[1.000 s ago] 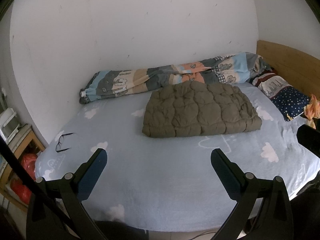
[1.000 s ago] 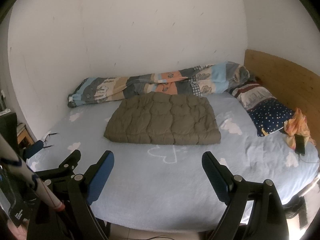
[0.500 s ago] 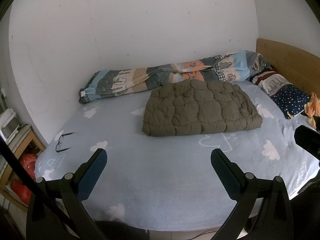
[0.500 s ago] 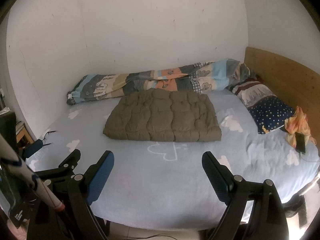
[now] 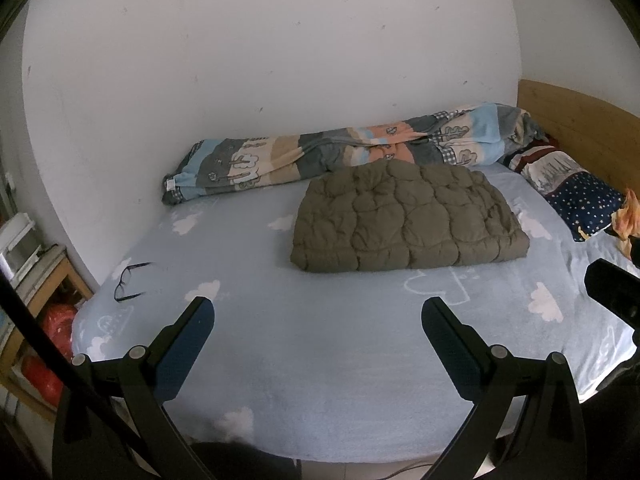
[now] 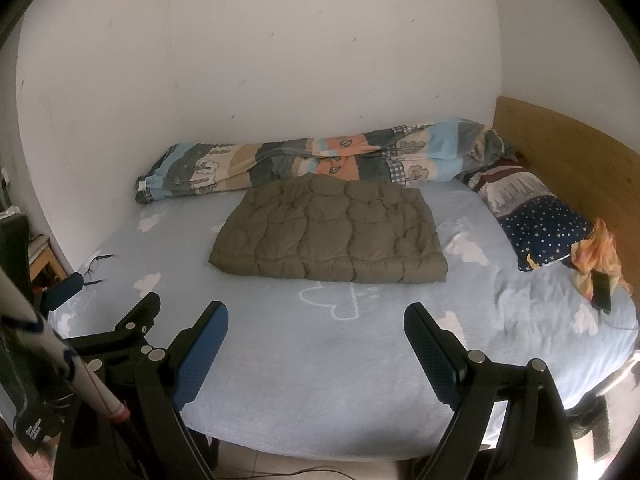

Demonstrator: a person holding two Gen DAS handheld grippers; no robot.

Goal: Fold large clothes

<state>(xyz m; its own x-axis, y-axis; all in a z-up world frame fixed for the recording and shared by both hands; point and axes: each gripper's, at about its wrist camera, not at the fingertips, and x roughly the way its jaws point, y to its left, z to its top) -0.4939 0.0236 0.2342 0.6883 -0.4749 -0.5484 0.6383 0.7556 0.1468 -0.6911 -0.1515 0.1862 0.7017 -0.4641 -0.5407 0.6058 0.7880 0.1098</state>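
An olive quilted garment [image 5: 404, 220] lies folded into a flat rectangle on the light blue bed sheet [image 5: 320, 344]; it also shows in the right wrist view [image 6: 328, 236]. My left gripper [image 5: 318, 316] is open and empty, held over the bed's near edge, well short of the garment. My right gripper [image 6: 316, 322] is open and empty, also near the front edge. The left gripper's fingers [image 6: 136, 320] show at the lower left of the right wrist view.
A rolled patterned duvet [image 5: 344, 156] lies along the wall behind the garment. Pillows [image 6: 532, 220] and an orange cloth with a phone [image 6: 600, 280] lie at the right by the wooden headboard [image 6: 560, 148]. Glasses [image 5: 130, 280] rest at the bed's left edge. A wooden shelf [image 5: 36, 296] stands left.
Both views have shifted slightly, with the bed sitting a little lower in frame. The garment has not moved and both grippers stay open.
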